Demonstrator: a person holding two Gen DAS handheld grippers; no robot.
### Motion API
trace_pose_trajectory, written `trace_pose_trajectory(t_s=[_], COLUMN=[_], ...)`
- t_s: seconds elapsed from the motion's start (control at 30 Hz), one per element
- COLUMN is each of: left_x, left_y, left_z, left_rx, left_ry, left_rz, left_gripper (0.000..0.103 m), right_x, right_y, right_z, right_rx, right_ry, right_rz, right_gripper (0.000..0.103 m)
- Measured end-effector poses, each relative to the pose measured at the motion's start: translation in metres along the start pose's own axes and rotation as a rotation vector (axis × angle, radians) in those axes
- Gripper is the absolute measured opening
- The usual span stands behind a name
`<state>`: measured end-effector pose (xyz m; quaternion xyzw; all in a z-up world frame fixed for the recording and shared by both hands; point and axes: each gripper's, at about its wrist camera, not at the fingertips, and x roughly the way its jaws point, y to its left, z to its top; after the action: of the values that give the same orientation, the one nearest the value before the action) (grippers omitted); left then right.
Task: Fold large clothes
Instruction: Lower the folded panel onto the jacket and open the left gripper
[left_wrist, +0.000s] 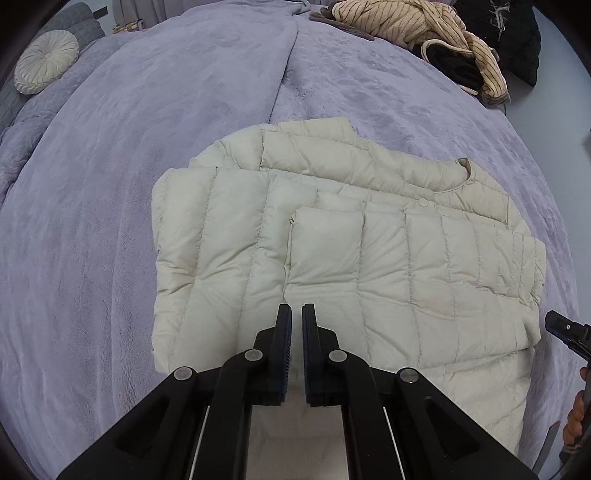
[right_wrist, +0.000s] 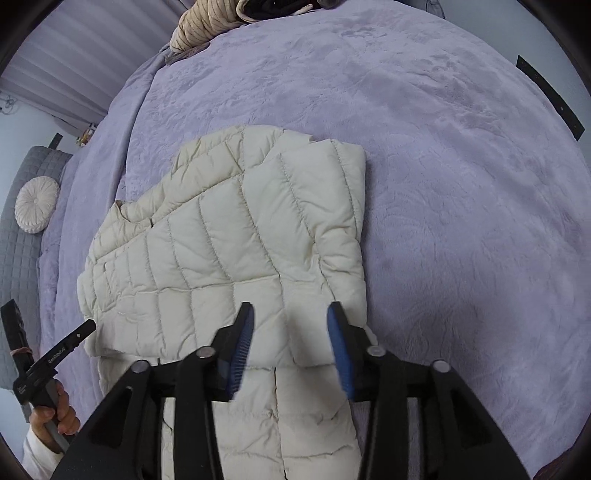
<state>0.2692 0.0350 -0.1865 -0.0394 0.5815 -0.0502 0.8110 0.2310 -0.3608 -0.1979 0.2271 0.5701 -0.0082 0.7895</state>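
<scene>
A cream quilted puffer jacket (left_wrist: 351, 258) lies folded on the lavender bed cover (left_wrist: 110, 221), its sleeves laid across the body and the collar toward the right. My left gripper (left_wrist: 296, 314) hovers over the jacket's near edge, shut with nothing between its pads. In the right wrist view the jacket (right_wrist: 240, 240) shows a folded-over panel on top. My right gripper (right_wrist: 291, 310) hangs above that panel's near edge, open, its blue pads clear of the fabric. The left gripper (right_wrist: 70, 339) appears at the left edge, held by a hand (right_wrist: 55, 413).
A heap of striped beige clothes (left_wrist: 417, 26) and a black garment (left_wrist: 517, 33) sit at the far edge of the bed. A round white cushion (left_wrist: 46, 61) rests against a grey quilted backrest (right_wrist: 22, 258). Lavender cover (right_wrist: 461, 184) spreads wide to the right.
</scene>
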Motion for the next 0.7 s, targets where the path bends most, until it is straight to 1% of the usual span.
trace_pose_trajectory(t_s=[0.03, 0.2, 0.3, 0.37, 0.4, 0.43, 0.5, 0.67, 0.7], left_x=[-0.005, -0.023, -0.034, -0.037, -0.039, -0.041, -0.045, -0.051, -0.053], left_y=[0.0, -0.007, -0.008, -0.008, -0.008, -0.007, -0.004, 0.002, 0.003], left_z=[-0.003, -0.019, -0.03, -0.035, -0.038, -0.041, -0.047, -0.063, -0.066], left_rx=[-0.003, 0.012, 0.022, 0.026, 0.027, 0.025, 0.019, 0.0, -0.002], left_ry=[0.003, 0.008, 0.004, 0.012, 0.016, 0.015, 0.016, 0.031, 0.031], left_rz=[-0.002, 0.019, 0.035, 0.053, 0.058, 0.057, 0.06, 0.061, 0.06], left_gripper=[0.007, 0.007, 0.007, 0.007, 0.007, 0.007, 0.007, 0.007, 0.009], right_x=[-0.004, -0.015, -0.021, -0.027, -0.029, -0.031, -0.036, -0.047, -0.049], right_y=[0.002, 0.011, 0.016, 0.019, 0.019, 0.02, 0.022, 0.025, 0.026], right_z=[-0.004, -0.027, -0.039, -0.046, -0.049, -0.052, -0.057, -0.066, -0.068], right_rx=[-0.002, -0.005, -0.009, -0.014, -0.014, -0.012, -0.012, -0.021, -0.02], right_ry=[0.0, 0.037, 0.047, 0.05, 0.052, 0.054, 0.053, 0.057, 0.056], right_rz=[0.002, 0.004, 0.008, 0.007, 0.007, 0.009, 0.013, 0.006, 0.006], right_gripper=[0.059, 0.059, 0.066, 0.066, 0.068, 0.072, 0.076, 0.079, 0.079])
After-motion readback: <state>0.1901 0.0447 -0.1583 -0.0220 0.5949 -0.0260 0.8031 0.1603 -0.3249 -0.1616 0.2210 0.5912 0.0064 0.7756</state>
